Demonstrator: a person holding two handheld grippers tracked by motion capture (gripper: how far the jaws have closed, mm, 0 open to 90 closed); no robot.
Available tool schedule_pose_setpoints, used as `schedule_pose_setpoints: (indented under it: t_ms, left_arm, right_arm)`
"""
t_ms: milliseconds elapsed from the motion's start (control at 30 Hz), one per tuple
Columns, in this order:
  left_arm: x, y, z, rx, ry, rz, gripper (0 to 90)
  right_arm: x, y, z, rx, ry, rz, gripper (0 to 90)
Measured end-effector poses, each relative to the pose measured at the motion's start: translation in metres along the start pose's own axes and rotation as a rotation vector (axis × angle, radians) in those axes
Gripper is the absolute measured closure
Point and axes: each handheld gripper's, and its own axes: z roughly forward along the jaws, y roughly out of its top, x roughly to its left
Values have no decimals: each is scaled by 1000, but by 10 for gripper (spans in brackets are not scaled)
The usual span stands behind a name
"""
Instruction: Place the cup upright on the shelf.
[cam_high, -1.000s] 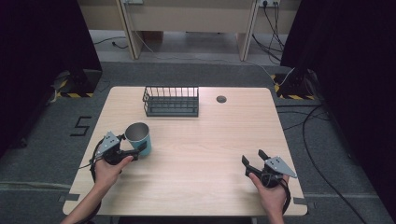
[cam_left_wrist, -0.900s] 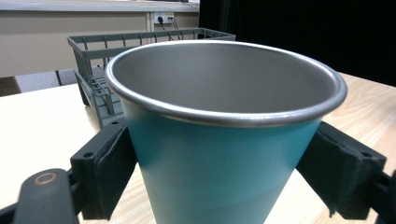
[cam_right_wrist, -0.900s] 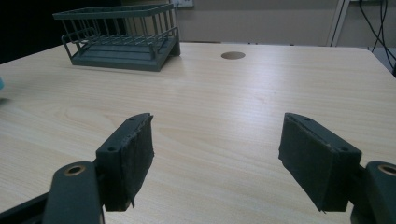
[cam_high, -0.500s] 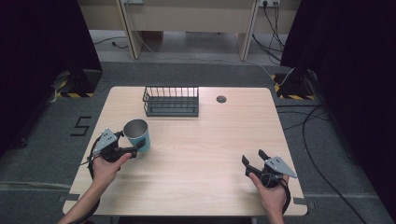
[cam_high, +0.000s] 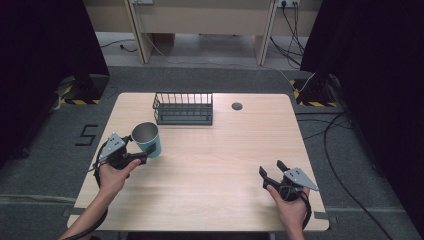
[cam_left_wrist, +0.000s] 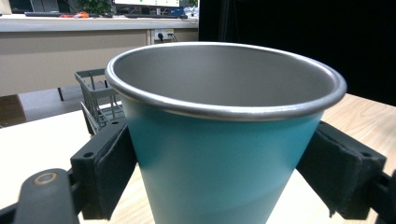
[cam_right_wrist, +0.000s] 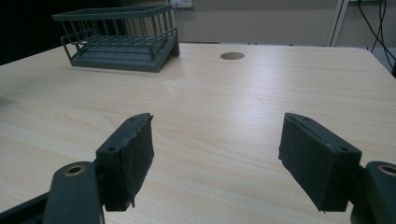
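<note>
Left gripper (cam_high: 141, 154) clenched on teal cup (cam_high: 148, 140), pads on both sides of wall below steel rim; cup upright, at left part of surface (cam_high: 225, 165), likely just lifted, well short of wire rack (cam_high: 183, 108)

Right gripper (cam_high: 271, 171) released, jaws wide apart, low over right front of surface, holding nothing

Step in hand, judged: carry cup toward rack. Keep cup level, grip steady, clear rack's near rail before lowering, release only once seated

Count: one cup, one rack, two grippers, one cable hole (cam_high: 237, 106)
</note>
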Motion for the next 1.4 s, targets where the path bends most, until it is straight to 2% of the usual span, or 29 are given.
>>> schedule_pose_setpoints:
  t_ms: [633,1400]
  left_arm:
    - [5,11,11,-12,7,-2,152]
    - [8,34,33,-33,14,26,151]
  right_arm:
    - [0,0,1,-1,-1,7,267]
    - [-2,0,0,-4,-4,11,269]
